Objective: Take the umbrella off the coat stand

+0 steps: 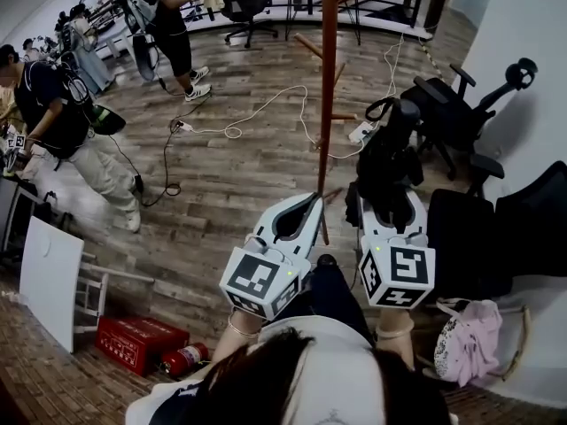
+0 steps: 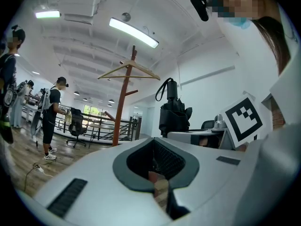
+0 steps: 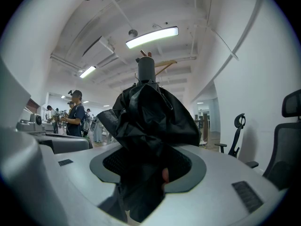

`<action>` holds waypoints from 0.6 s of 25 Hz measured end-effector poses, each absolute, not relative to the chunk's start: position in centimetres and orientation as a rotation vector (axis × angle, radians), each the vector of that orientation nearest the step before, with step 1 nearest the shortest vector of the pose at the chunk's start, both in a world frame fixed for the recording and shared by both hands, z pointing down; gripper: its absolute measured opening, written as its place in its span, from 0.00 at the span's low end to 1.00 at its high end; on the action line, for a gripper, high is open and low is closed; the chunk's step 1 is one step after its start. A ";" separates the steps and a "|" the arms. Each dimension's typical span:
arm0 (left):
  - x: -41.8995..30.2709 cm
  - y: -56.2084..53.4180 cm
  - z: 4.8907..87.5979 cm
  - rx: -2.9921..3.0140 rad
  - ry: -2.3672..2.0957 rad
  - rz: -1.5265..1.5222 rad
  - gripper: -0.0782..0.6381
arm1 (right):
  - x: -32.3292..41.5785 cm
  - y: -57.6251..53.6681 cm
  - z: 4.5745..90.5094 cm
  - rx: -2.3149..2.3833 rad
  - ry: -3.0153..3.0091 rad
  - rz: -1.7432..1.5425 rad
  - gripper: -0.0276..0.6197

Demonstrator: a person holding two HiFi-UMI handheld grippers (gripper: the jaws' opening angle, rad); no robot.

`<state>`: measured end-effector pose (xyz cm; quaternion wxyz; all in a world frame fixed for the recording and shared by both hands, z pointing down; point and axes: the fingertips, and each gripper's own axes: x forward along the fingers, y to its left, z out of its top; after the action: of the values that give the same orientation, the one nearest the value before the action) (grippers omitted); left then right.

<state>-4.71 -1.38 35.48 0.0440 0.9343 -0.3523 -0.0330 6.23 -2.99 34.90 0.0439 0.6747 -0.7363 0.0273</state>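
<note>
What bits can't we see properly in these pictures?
- Coat stand top: head view, cut off by the upper edge.
- Umbrella lower end: right gripper view, buried between the right tool jaws.
- Red box print: head view, too small to read.

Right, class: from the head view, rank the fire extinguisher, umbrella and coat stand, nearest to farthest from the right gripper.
1. umbrella, clamped in the right gripper.
2. coat stand, its pole just to the left.
3. fire extinguisher, lying on the floor, far lower left.
</note>
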 end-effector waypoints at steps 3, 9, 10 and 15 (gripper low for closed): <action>-5.1 -0.8 35.4 2.857 -1.078 -0.109 0.12 | 5.9 -2.4 34.9 2.064 -2.249 0.082 0.41; -5.3 0.1 35.7 2.849 -1.067 -0.119 0.12 | 5.8 -1.3 34.9 2.071 -2.236 0.072 0.41; -5.4 0.3 35.7 2.849 -1.064 -0.122 0.12 | 5.7 -1.1 34.9 2.072 -2.234 0.071 0.41; -5.6 0.9 35.7 2.854 -1.052 -0.134 0.12 | 5.3 -0.3 34.8 2.075 -2.226 0.063 0.41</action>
<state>-5.65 0.91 35.66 0.0484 0.9363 -0.3452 -0.0438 5.32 -0.34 34.82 0.0488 0.6810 -0.7304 0.0207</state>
